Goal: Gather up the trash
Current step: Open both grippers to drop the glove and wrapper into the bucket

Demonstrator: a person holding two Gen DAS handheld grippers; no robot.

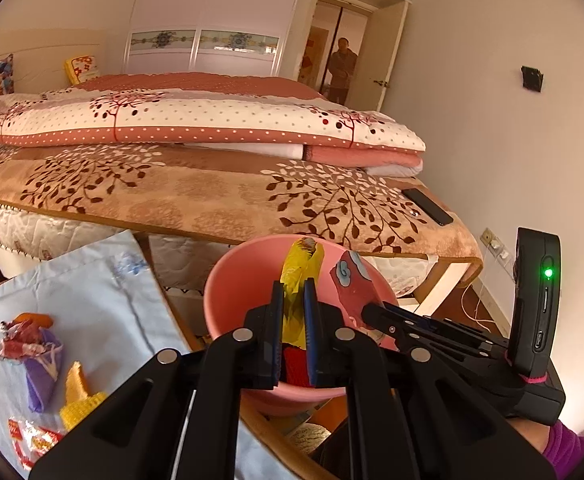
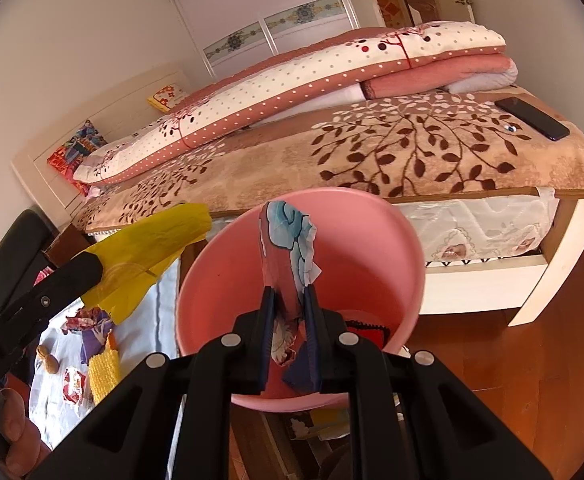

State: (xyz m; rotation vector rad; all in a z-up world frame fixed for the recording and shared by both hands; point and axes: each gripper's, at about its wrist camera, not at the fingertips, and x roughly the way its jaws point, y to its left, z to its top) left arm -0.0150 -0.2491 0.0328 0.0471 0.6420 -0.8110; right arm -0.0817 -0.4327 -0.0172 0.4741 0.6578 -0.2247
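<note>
Left wrist view: left gripper (image 1: pixel 293 292) clamped on yellow wrapper (image 1: pixel 299 268), held above pink bin (image 1: pixel 228 280).
Right wrist view: right gripper (image 2: pixel 289 300) clamped on red-blue wrapper (image 2: pixel 286 240), also above the bin's mouth.
Bin contents: red item (image 2: pixel 366 330) at bottom.
Table (image 1: pixel 92 280): light blue cloth carrying remaining trash: crumpled wrapper (image 1: pixel 20 346), purple piece (image 1: pixel 42 376), yellow piece (image 1: pixel 78 396).
Background: bed (image 1: pixel 212 192) with phone (image 1: pixel 428 206).
</note>
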